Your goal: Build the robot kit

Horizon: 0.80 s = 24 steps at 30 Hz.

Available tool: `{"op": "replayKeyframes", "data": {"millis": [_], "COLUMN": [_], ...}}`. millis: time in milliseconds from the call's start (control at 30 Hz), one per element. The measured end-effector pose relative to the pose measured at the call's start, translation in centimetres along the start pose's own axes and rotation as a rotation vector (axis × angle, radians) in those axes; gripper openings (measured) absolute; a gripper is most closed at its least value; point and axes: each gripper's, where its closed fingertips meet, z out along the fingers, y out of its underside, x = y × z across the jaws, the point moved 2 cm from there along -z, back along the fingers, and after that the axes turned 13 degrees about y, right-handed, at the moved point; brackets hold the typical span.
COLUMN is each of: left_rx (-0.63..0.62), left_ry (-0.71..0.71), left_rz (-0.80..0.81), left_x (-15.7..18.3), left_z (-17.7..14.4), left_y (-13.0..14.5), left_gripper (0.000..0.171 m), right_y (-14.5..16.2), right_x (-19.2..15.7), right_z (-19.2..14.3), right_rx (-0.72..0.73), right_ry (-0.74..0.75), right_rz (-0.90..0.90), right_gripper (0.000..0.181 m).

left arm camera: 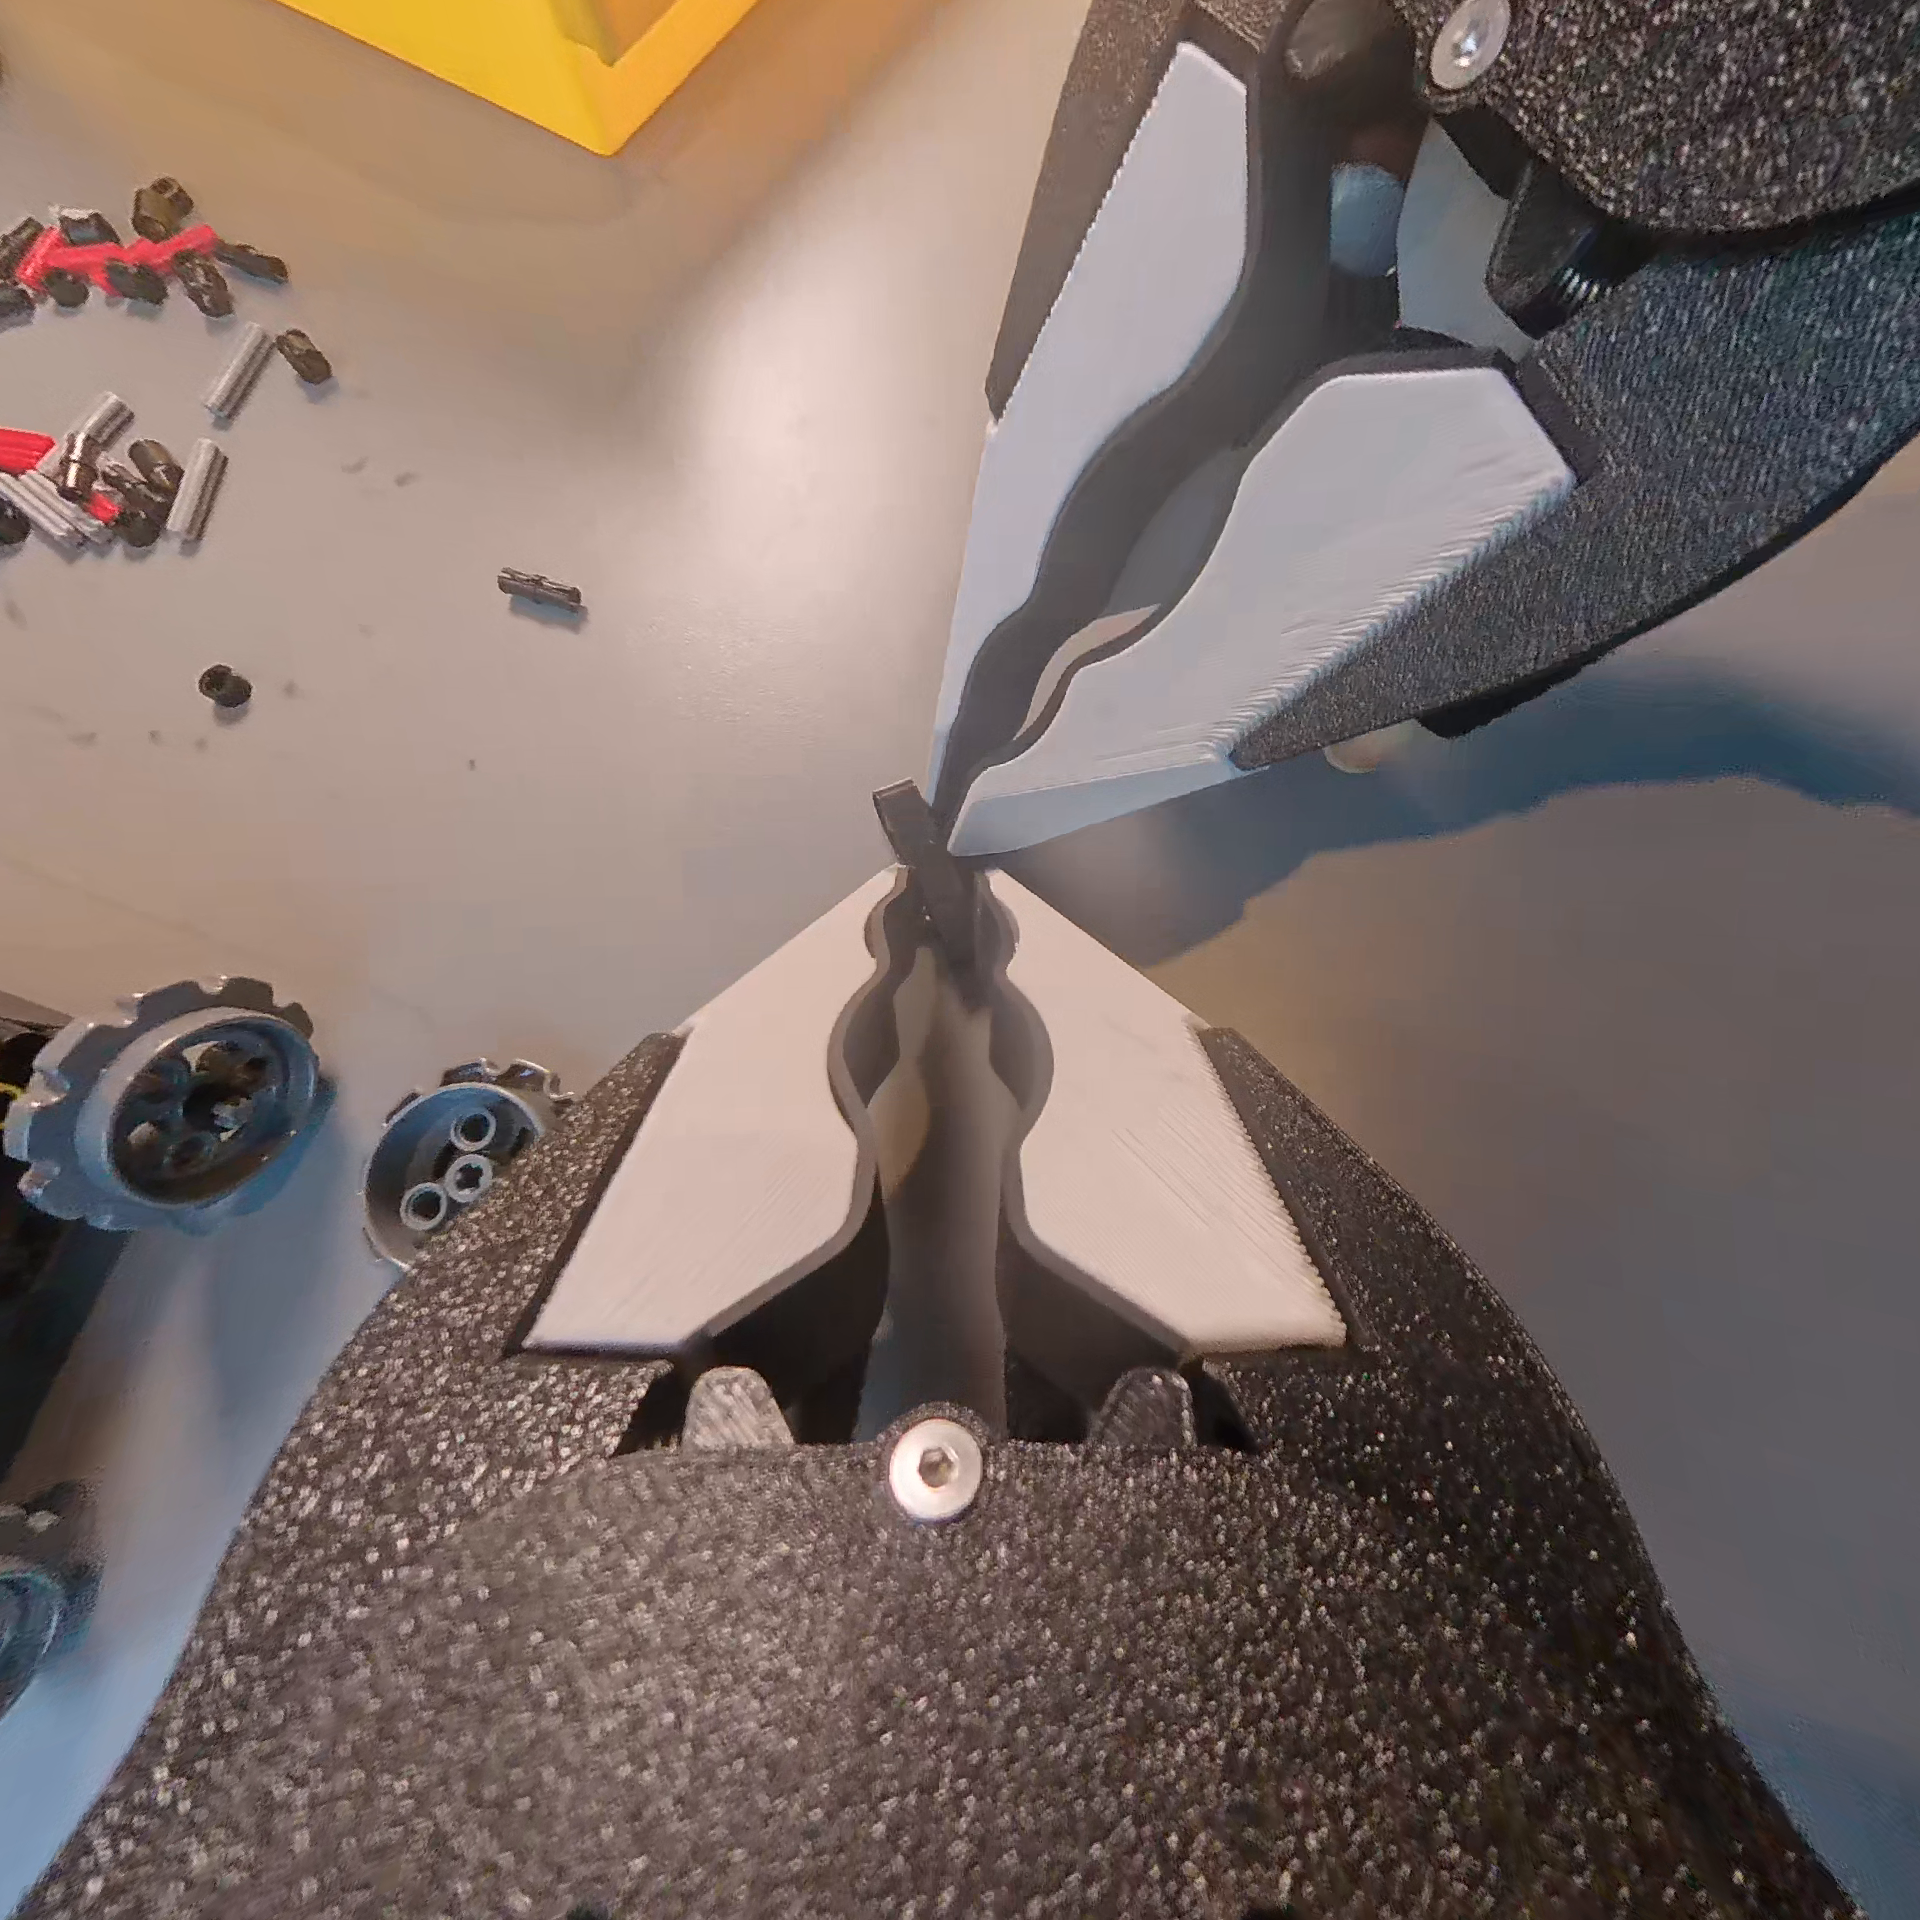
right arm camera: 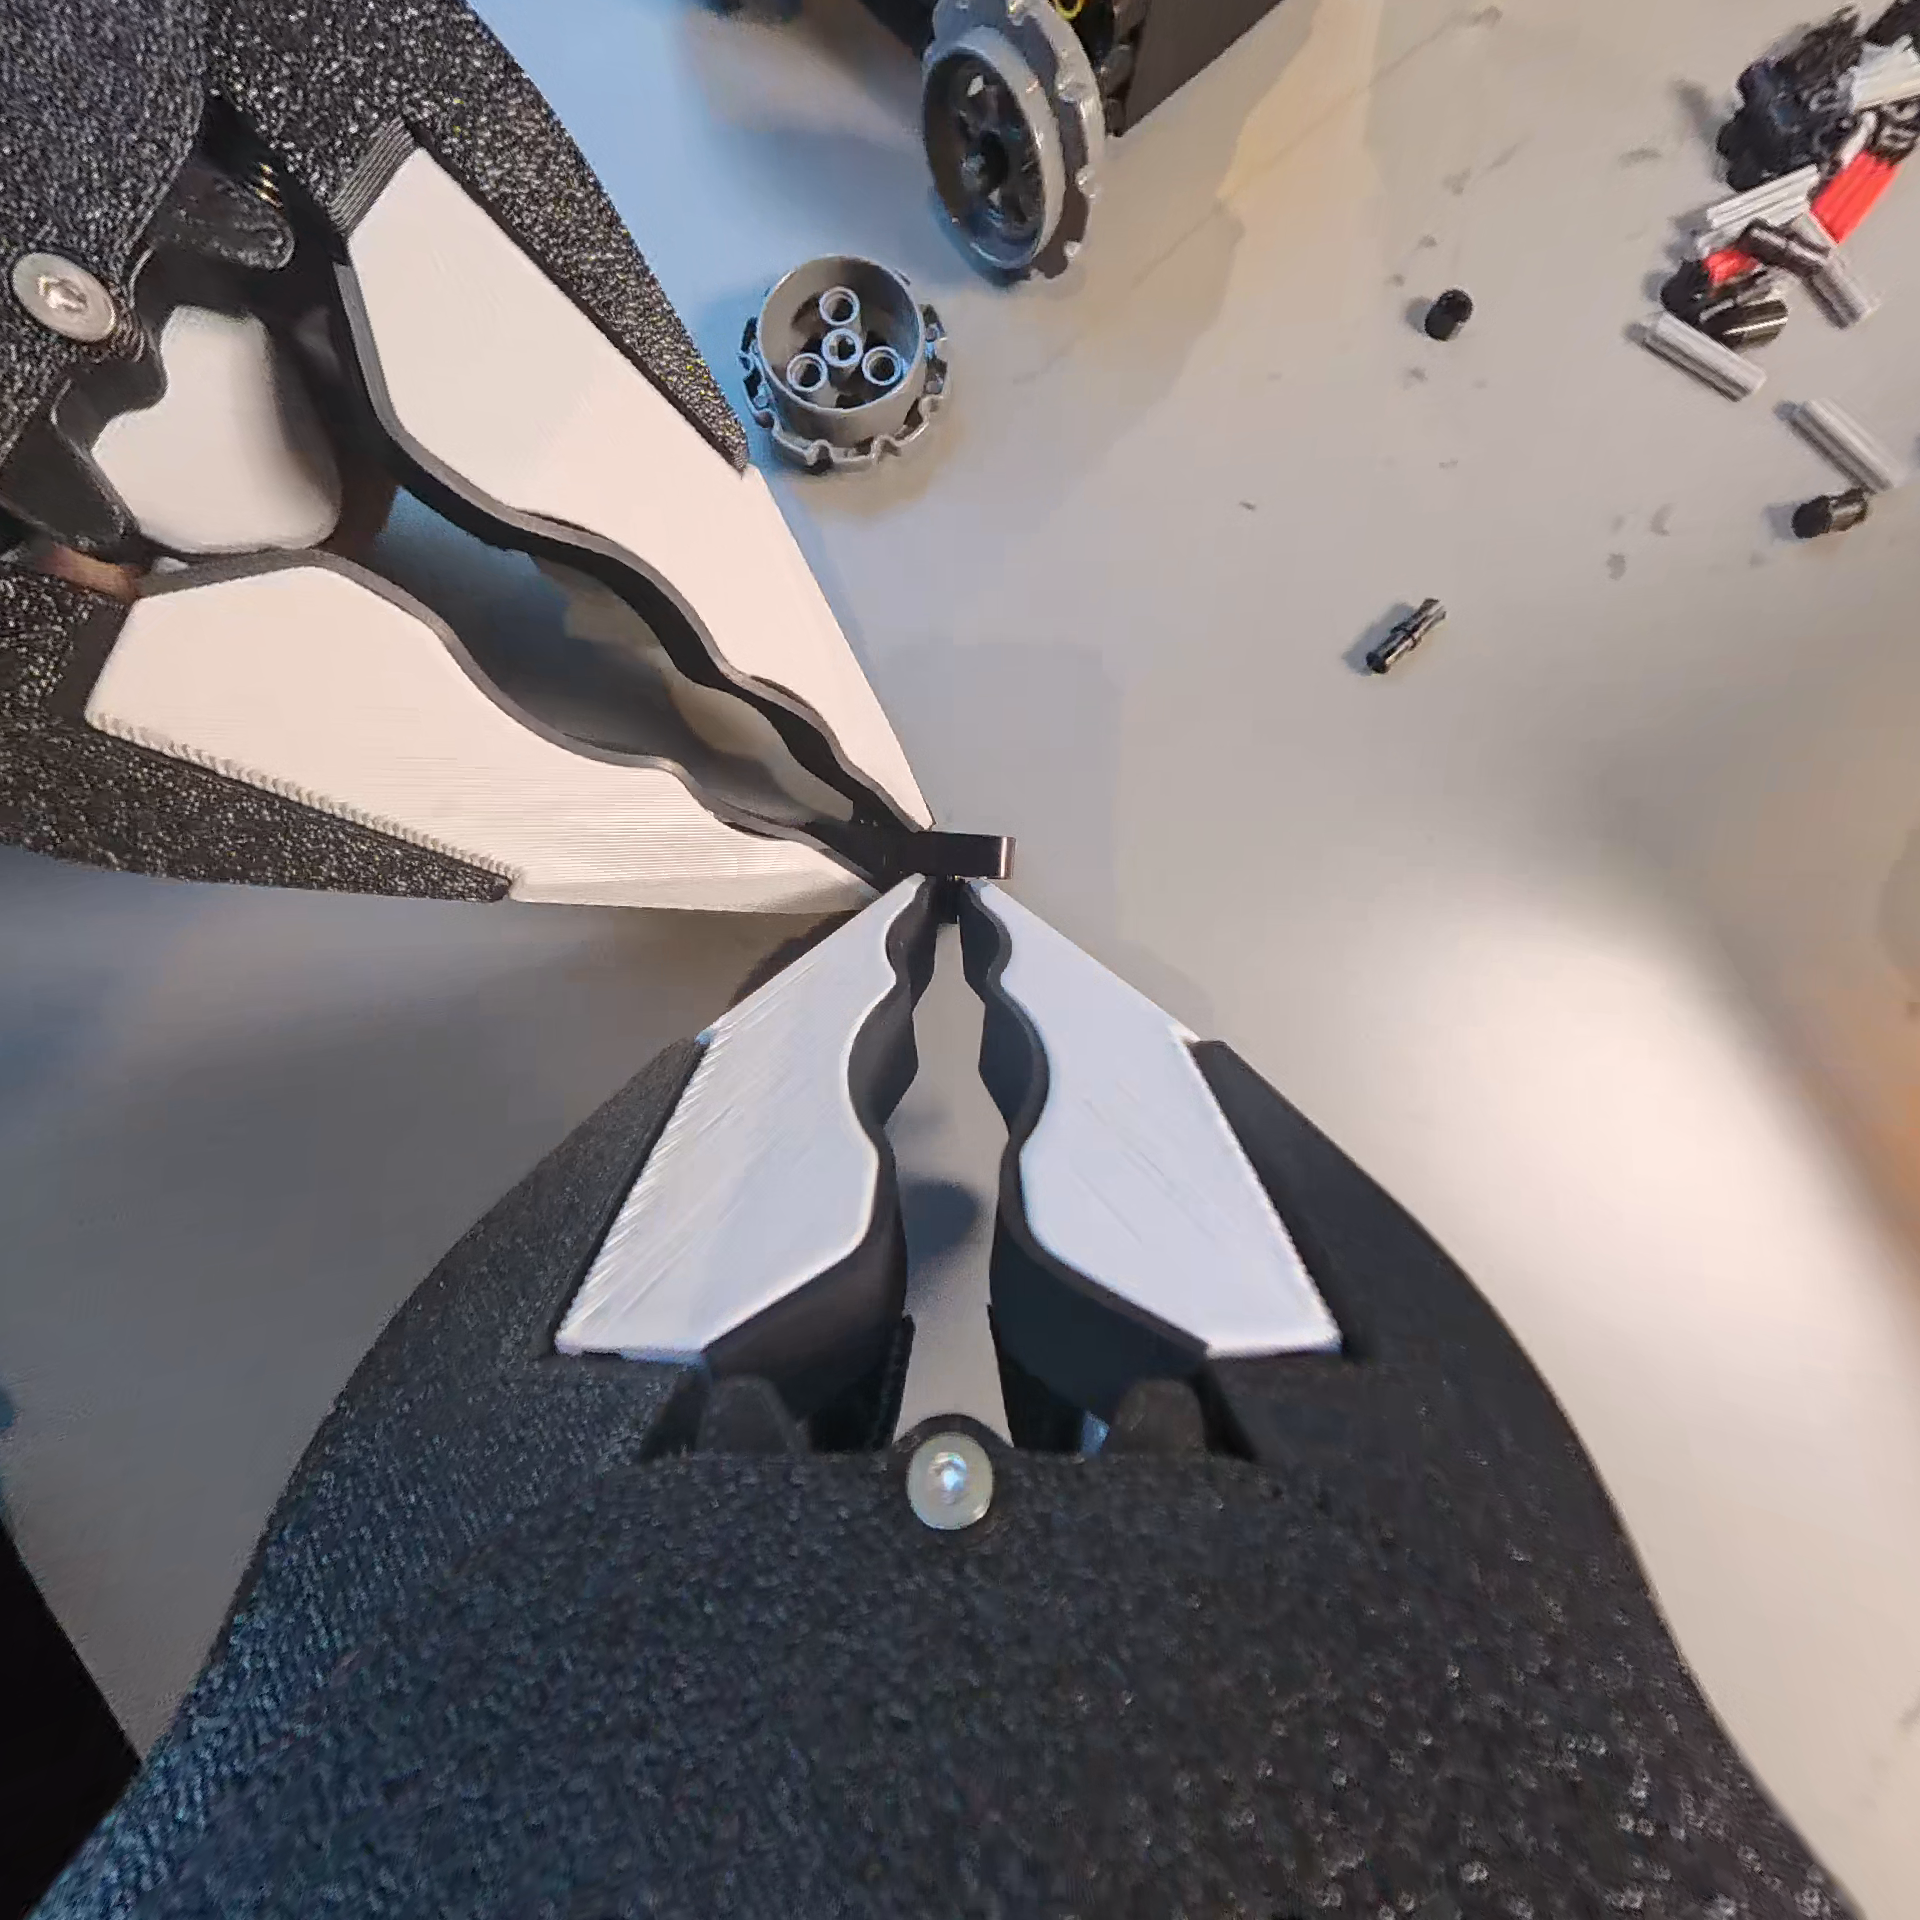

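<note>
left gripper [left arm camera: 940, 904] and right gripper [right arm camera: 940, 894], pale ridged fingers closed, pinch one small black pin [left arm camera: 940, 894] tip to tip above smooth grey desk [left arm camera: 1558, 1039]; toothed grey wheel [right arm camera: 844, 364] near, open room beneath.

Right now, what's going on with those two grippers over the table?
Both handheld grippers meet tip to tip above the grey table. The left gripper is shut on a small black piece, and the right gripper pinches something at that same spot; whether it is one part or two joined parts cannot be told. Loose on the table lie a grey wheel hub, a black pin and a pile of red, grey and black parts.
</note>
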Motion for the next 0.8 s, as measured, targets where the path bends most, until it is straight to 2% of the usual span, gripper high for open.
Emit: {"op": "replayKeyframes", "data": {"millis": [167,267,367,500,600,633,800], "left_rx": [0.01,0.006,0.019,0.025,-0.009,-0.016,0.008], "left_ry": [-0.025,-0.03,-0.011,-0.01,0.004,-0.004,-0.06], "left_rz": [-0.003,0.005,-0.001,-0.004,-0.003,-0.001,-0.003], "left_x": [-0.4,-0.6,-0.6,-0.8,-0.7,-0.9,-2.1], "left_z": [-0.1,-0.3,-0.9,-2.1,-2.0,-1.9,-2.7], "left_y": [0.1,0.2,0.2,0.2,1.2,1.5,1.3], "left_gripper": [0.009,0.019,0.027,0.03,0.032,0.032,0.029], "right_y": [0.0,0.2,0.2,-0.1,-0.6,-0.8,-1.0], "right_x": [0.2,0.4,0.7,1.8,1.8,1.4,0.8], "right_z": [0.1,-0.4,-1.4,-2.0,-1.8,-1.6,-0.1], "right_rx": [0.035,0.054,0.103,0.201,0.263,0.269,0.219], "right_ry": [-0.045,-0.08,-0.094,-0.094,-0.164,-0.21,-0.363], "right_rz": [0.0,0.003,-0.015,-0.198,-0.376,-0.413,-0.54], "right_gripper": [0.008,0.018,0.019,0.021,0.036,0.042,0.046]}}
